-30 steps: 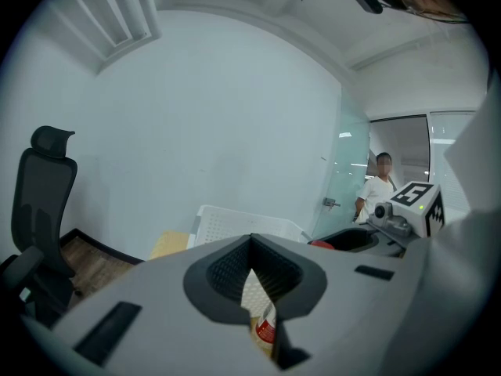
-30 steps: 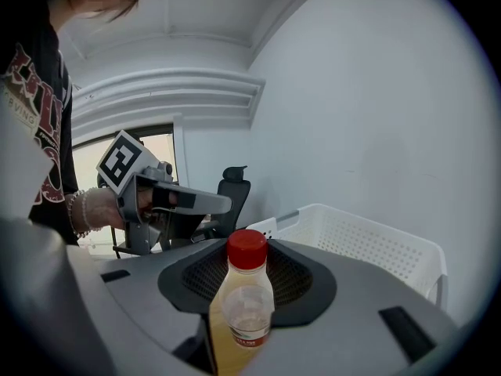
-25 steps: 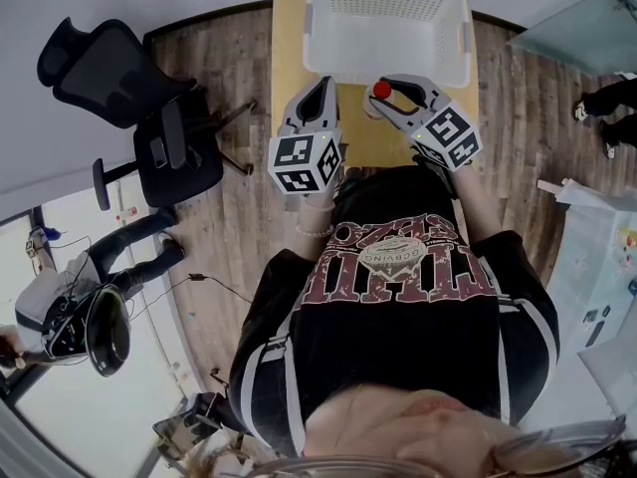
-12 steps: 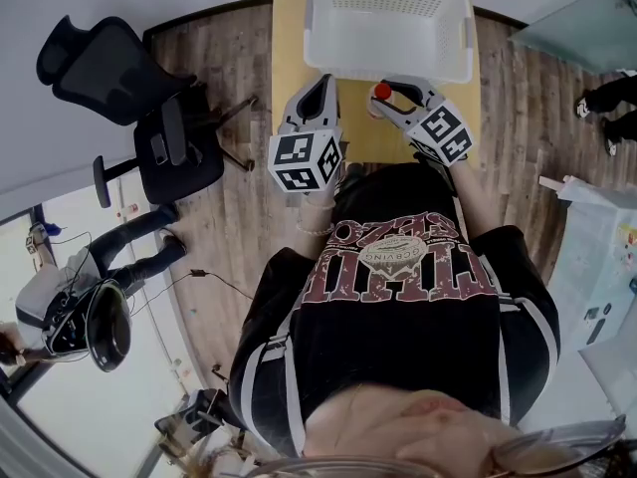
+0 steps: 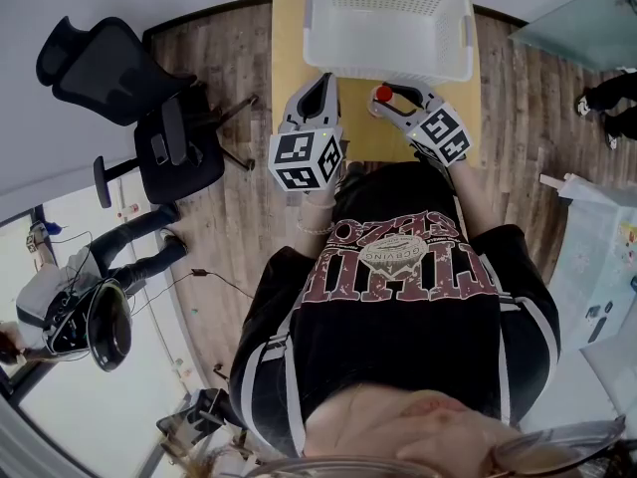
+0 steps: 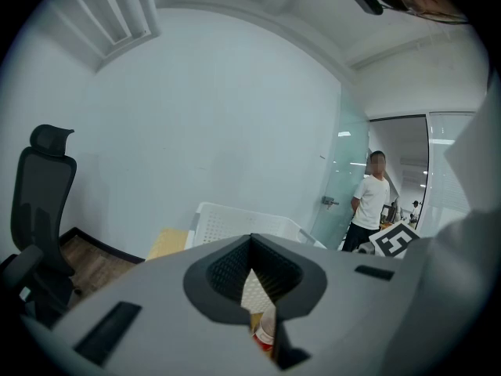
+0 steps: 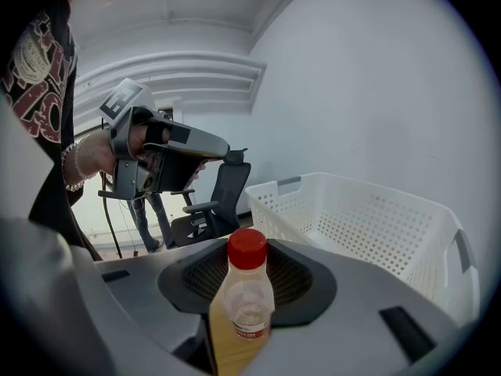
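My right claw (image 5: 390, 98) has swung nearer the white basket (image 7: 376, 225), which looms larger than a second ago. It is clamped on the red-capped bottle (image 7: 241, 308), upright over the counter (image 5: 287, 48). I should keep the squeeze steady and the bottle vertical. My left claw (image 6: 258, 323) seems pressed together, empty, alongside.

White basket (image 5: 388, 68) just beyond bottle (image 7: 244, 304); bare tabletop (image 5: 288, 48) leftward.
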`<act>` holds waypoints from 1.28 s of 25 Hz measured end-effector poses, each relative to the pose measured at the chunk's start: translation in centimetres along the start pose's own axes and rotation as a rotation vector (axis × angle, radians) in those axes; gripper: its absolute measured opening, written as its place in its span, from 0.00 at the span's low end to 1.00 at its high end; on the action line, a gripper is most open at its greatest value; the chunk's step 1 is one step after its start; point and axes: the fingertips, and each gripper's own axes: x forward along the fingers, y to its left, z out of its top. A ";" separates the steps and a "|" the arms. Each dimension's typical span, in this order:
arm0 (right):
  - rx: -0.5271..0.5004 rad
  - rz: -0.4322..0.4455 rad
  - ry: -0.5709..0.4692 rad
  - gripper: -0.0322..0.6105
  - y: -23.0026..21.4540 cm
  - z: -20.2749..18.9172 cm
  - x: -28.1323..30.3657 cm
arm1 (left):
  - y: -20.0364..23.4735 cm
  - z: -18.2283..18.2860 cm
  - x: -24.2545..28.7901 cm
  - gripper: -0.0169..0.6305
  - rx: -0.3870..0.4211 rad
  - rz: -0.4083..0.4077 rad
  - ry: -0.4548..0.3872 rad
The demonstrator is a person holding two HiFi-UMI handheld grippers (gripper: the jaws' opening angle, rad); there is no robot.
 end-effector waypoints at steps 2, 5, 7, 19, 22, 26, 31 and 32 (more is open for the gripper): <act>-0.002 0.005 0.002 0.31 0.1 0.0 -0.1 | -0.1 0.0 0.0 0.10 0.001 -0.001 0.000; -0.009 0.018 0.012 0.31 0.2 -0.2 -0.3 | -0.5 0.0 0.1 0.10 0.003 -0.003 0.001; -0.010 0.024 0.020 0.31 0.1 -0.4 -0.5 | -0.6 -0.1 0.1 0.10 0.003 -0.004 0.001; -0.015 0.027 0.041 0.31 0.1 -0.9 -1.8 | -2.1 -0.6 0.5 0.10 0.004 -0.029 0.014; -0.025 0.029 0.049 0.31 0.4 -0.9 -1.9 | -2.3 -0.8 0.4 0.10 0.003 -0.034 0.021; -0.023 0.021 0.054 0.31 0.6 -0.9 -2.0 | -2.4 -1.1 0.3 0.10 0.003 -0.038 0.028; -0.021 0.010 0.055 0.31 0.7 -1.2 -2.7 | -3.2 -1.7 0.4 0.10 0.004 -0.048 0.039; -0.021 0.009 0.055 0.31 0.9 -1.3 -2.7 | -3.3 -1.8 0.3 0.10 0.004 -0.050 0.041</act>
